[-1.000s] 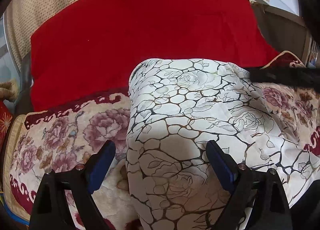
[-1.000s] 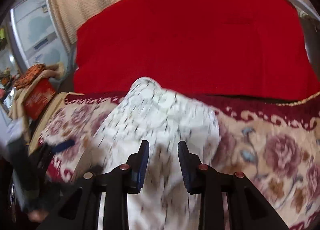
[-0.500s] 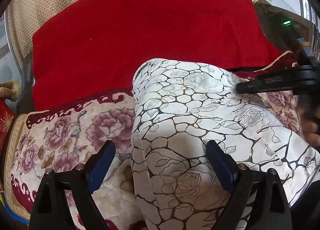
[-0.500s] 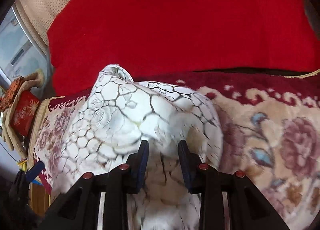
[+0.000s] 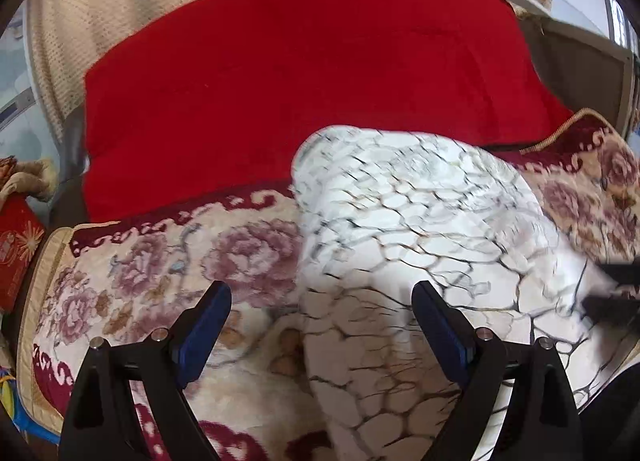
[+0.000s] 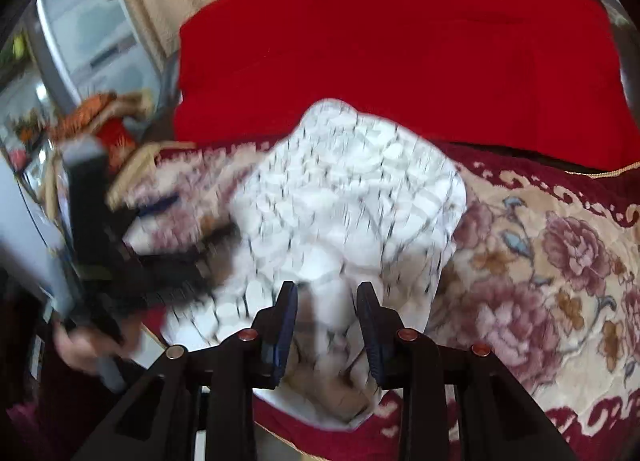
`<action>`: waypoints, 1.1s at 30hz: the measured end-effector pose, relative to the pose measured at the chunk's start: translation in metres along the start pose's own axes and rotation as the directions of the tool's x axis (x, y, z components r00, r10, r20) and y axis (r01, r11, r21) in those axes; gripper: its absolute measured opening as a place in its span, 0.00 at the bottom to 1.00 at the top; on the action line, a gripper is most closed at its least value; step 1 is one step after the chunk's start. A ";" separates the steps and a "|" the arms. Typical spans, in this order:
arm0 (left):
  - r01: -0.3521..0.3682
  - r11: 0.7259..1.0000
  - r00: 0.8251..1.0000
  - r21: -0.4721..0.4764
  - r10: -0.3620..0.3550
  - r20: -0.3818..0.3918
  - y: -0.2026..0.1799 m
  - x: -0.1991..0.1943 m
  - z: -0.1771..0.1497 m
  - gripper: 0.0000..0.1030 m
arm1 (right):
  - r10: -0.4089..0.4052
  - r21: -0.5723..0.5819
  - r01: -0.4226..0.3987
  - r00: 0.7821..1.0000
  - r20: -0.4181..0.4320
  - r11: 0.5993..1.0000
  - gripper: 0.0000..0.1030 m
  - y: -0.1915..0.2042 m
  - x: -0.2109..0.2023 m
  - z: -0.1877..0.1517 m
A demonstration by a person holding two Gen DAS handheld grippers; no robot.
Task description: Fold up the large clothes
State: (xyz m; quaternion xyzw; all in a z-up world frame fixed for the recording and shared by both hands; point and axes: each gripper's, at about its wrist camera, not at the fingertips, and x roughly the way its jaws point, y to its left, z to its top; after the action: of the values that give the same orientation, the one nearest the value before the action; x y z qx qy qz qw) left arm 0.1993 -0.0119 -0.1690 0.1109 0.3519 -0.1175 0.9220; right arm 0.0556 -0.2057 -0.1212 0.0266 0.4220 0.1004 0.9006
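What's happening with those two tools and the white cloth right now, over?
Left tool wide open. Right tool opening, white patterned cloth between its jaws. Nothing in the way.

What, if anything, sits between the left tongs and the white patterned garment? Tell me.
Nothing visible does. The left tongs stand wide open right over the left edge of the white patterned garment, which lies on the floral blanket. The right tongs are opening, with a fold of it between them.
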 end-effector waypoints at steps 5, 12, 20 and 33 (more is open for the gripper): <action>0.025 0.999 1.000 -0.038 -0.026 -0.014 0.030 -0.005 -0.004 0.90 | -0.013 0.112 0.020 0.998 -0.062 0.994 0.72 -0.027 0.039 -0.027; -0.058 0.992 0.995 0.113 0.066 -0.070 0.010 0.022 -0.028 0.90 | 0.053 0.180 -0.049 0.998 -0.020 0.982 0.75 -0.044 0.050 -0.046; -0.102 0.989 0.986 0.102 0.115 -0.125 0.002 0.045 -0.034 0.90 | -0.006 0.164 0.004 1.000 0.012 0.986 0.75 -0.035 0.055 -0.053; -0.162 0.984 0.987 -0.080 0.163 0.008 0.008 -0.072 -0.038 0.90 | -0.065 0.132 0.046 0.987 0.143 0.990 0.77 0.000 -0.039 -0.042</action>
State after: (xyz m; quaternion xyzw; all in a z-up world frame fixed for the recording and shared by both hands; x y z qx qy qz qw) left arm 0.1258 0.0168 -0.1468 0.1017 0.3394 -0.0287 0.9347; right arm -0.0004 -0.2152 -0.1188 0.0801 0.3604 0.0454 0.9283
